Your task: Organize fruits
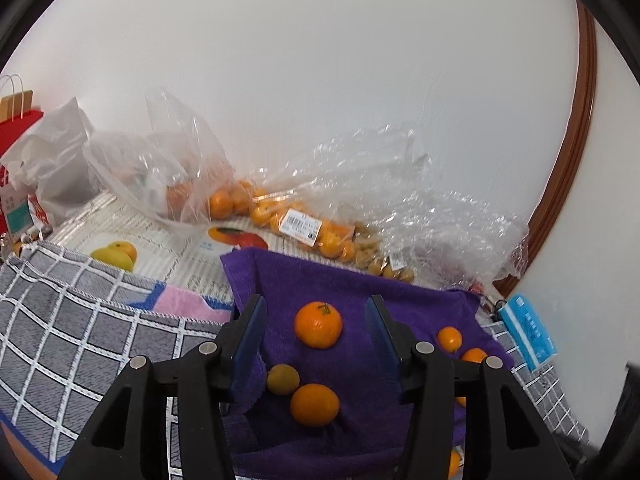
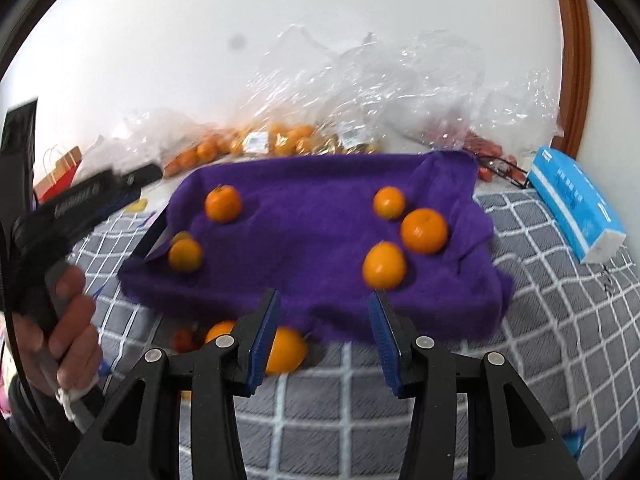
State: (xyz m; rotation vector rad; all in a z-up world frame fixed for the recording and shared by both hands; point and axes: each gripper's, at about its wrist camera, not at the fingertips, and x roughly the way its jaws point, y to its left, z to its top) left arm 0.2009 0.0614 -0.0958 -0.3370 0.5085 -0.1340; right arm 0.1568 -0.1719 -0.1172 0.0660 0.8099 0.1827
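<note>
The left gripper (image 1: 316,320) is being held tilted downward above the purple towel (image 1: 360,280), its jaws parted and gripping nothing; an orange (image 1: 318,324) is lying on the towel in line with the gap, untouched by the pads. Two further oranges (image 1: 314,405) are resting nearer the camera. The right gripper (image 2: 325,312) is being angled more steeply over the towel's near edge, jaws likewise apart and empty.

Only in the right wrist view is the left hand (image 2: 68,320) being shown, wrapped around its gripper's handle at the left margin, together with the whole towel (image 2: 320,216) bearing two groups of oranges (image 2: 424,230) and one orange (image 2: 286,350) lying off it on the checked cloth (image 2: 560,320). Only in the left wrist view are the bagged oranges (image 1: 280,216) being seen clearly against the wall.
</note>
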